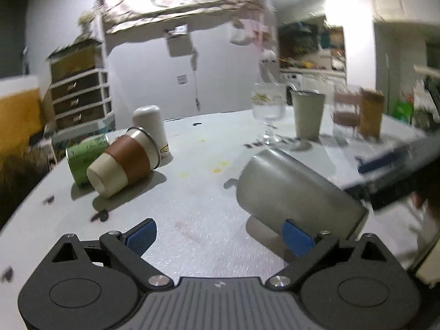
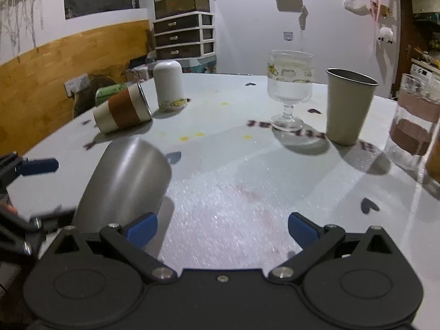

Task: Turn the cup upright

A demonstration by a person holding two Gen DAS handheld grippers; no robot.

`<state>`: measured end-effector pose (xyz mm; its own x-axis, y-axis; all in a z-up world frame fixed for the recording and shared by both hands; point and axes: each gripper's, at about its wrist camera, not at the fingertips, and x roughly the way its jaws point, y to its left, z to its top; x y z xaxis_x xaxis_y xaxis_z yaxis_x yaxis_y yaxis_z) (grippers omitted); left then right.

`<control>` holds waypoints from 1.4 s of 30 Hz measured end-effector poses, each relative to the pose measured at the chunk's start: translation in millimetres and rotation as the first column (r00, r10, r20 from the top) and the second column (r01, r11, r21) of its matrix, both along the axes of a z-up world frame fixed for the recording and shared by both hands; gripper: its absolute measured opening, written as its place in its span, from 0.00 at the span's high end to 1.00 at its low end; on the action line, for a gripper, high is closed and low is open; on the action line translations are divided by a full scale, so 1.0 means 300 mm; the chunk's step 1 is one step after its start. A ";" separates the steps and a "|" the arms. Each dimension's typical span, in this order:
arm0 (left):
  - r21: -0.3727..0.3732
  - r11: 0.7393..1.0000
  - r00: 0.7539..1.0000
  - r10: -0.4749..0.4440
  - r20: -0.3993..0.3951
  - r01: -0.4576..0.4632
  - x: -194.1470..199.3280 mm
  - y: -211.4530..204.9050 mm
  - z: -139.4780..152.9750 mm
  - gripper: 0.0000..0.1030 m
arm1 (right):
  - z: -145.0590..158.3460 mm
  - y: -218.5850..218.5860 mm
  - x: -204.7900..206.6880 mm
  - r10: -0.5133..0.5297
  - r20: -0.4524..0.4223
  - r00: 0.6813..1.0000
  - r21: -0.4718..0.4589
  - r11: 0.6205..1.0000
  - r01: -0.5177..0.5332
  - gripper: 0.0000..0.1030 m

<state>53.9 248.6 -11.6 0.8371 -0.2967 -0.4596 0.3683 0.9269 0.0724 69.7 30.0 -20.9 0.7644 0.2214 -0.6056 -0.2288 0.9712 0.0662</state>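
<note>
left tongs (image 1: 220, 236): black linkage arms | blue pads | silver screws | grey ribbed housing; right tongs (image 2: 222, 231): same

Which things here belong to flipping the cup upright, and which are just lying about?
Job in hand:
steel cup, tilted, base raised
left gripper, open
right gripper, open

Lying about:
brown-banded cup, on its side
white cup, upside down
stemmed glass
grey tumbler
</note>
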 end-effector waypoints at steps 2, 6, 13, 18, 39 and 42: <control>-0.052 0.998 1.000 0.017 -0.021 -0.019 0.013 0.008 0.003 0.05 | -0.007 0.000 -0.006 -0.007 -0.013 1.000 -0.006 1.000 0.007 0.01; -0.120 0.992 0.999 0.032 -0.044 -0.037 0.020 0.015 0.010 0.05 | -0.019 -0.016 -0.017 -0.001 -0.027 1.000 0.014 1.000 0.002 0.01; -0.296 0.954 0.998 0.025 -0.062 -0.042 -0.015 -0.017 0.057 0.08 | 0.016 -0.079 0.002 -0.056 -0.023 0.998 0.106 0.993 0.058 0.01; -0.352 0.933 0.987 0.021 -0.162 -0.077 -0.007 -0.073 0.028 0.21 | 0.064 -0.138 0.069 -0.019 -0.091 0.996 0.296 0.954 0.045 0.07; -0.359 0.933 0.988 -0.046 -0.150 -0.011 -0.039 -0.109 0.017 0.32 | 0.066 0.030 0.296 0.290 -0.300 0.909 0.459 0.879 -0.128 0.27; -0.356 0.935 0.988 -0.050 -0.148 -0.006 -0.037 -0.113 0.016 0.37 | 0.123 0.039 0.254 0.266 -0.226 0.937 0.401 0.902 -0.159 0.28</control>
